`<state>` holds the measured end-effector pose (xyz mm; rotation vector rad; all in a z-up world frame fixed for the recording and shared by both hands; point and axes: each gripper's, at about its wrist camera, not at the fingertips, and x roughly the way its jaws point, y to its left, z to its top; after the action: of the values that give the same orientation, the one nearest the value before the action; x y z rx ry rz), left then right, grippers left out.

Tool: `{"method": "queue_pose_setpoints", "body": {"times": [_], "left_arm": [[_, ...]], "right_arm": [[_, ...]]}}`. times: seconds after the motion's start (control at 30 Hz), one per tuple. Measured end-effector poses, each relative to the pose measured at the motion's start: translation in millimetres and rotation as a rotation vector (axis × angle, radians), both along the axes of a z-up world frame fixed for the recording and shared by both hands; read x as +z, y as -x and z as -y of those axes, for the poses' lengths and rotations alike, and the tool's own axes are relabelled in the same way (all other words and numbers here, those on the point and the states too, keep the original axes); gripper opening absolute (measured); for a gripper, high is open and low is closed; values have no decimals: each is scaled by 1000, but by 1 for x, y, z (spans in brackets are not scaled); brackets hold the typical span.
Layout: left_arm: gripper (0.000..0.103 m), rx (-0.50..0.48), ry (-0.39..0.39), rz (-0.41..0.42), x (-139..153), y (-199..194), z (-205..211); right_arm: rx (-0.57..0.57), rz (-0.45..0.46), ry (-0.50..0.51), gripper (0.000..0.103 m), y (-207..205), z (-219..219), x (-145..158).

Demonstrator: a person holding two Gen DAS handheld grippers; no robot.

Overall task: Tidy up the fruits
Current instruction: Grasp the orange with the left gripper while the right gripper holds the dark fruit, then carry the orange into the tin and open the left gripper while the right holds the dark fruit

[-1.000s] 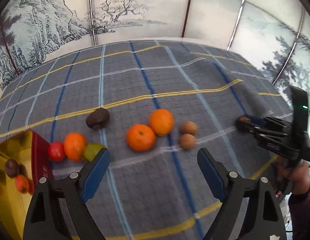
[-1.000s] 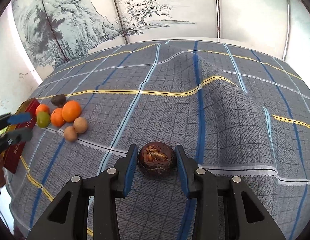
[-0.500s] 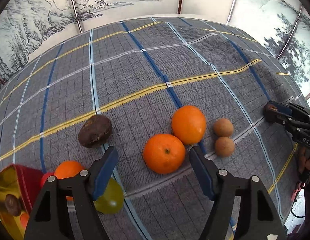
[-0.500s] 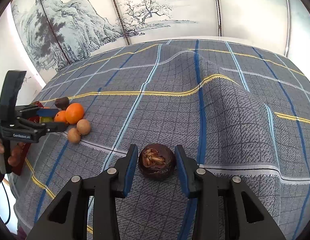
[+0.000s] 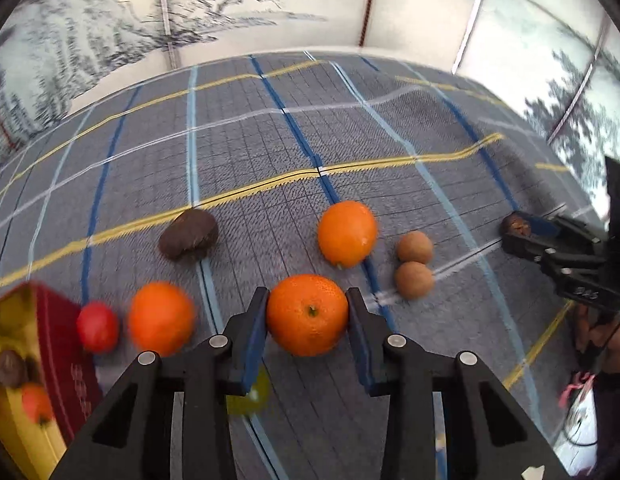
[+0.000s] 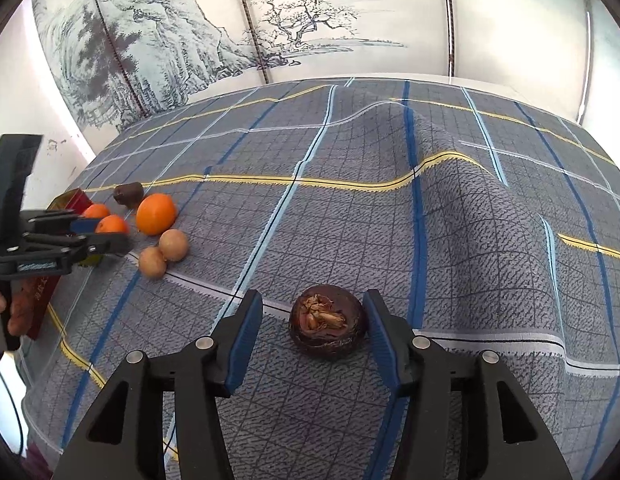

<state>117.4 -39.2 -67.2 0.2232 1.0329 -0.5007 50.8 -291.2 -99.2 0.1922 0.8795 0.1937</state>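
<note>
Closing on a round orange mandarin with a green stem dimple (image 5: 307,314), the left gripper (image 5: 307,320) has its blue-padded fingers (image 5: 253,332) touching the fruit's two sides; the mandarin sits on the grey plaid cloth with blue and yellow stripes (image 5: 269,140) that covers the bench.

Left wrist view, remaining items:
- second orange citrus fruit (image 5: 347,233), just beyond the held one.
- two small tan round fruits (image 5: 414,264), side by side to the right.
- dark brown wrinkled fruit (image 5: 188,234), further left.
- blurred orange fruit (image 5: 161,318) beside a small red fruit (image 5: 97,326), near the left edge.
- yellow-green fruit (image 5: 249,396), mostly hidden under the left finger.
- red box with gold lining (image 5: 49,360), bottom left, holding a dark fruit and an orange one.
- right gripper (image 5: 522,230), far right, with a dark fruit at its tips.

Right wrist view:
- right gripper (image 6: 314,328), fingers (image 6: 241,340) spreading, with gaps on both sides of a dark brown round fruit with a broken, flaky top (image 6: 328,326); the fruit rests on the cloth between them.
- left gripper, far left, over the citrus cluster.
- painted landscape screen (image 6: 189,40) behind the bench.
</note>
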Motion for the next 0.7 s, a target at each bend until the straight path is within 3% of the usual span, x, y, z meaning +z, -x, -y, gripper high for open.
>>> {"method": "queue_pose_setpoints", "body": {"times": [0.13,0.27,0.57,0.67,0.7], "left_arm": [[34,69,68,25,17,30,-11],[34,129,117,33,28,58,-24],[34,184,134,56,40,100,-48],[34,185,140,79,45,112,-52],[34,184,146,82,46,113,-54]], "right_arm": [[2,0,7,55,0,-1,0],[19,-2,36,64,-2,-7,1],[9,-12,122,67,-3,-15,0],[-18,-9,119,55,-2,-13,1],[-32,-9,116,46,-3,-11,1]]}}
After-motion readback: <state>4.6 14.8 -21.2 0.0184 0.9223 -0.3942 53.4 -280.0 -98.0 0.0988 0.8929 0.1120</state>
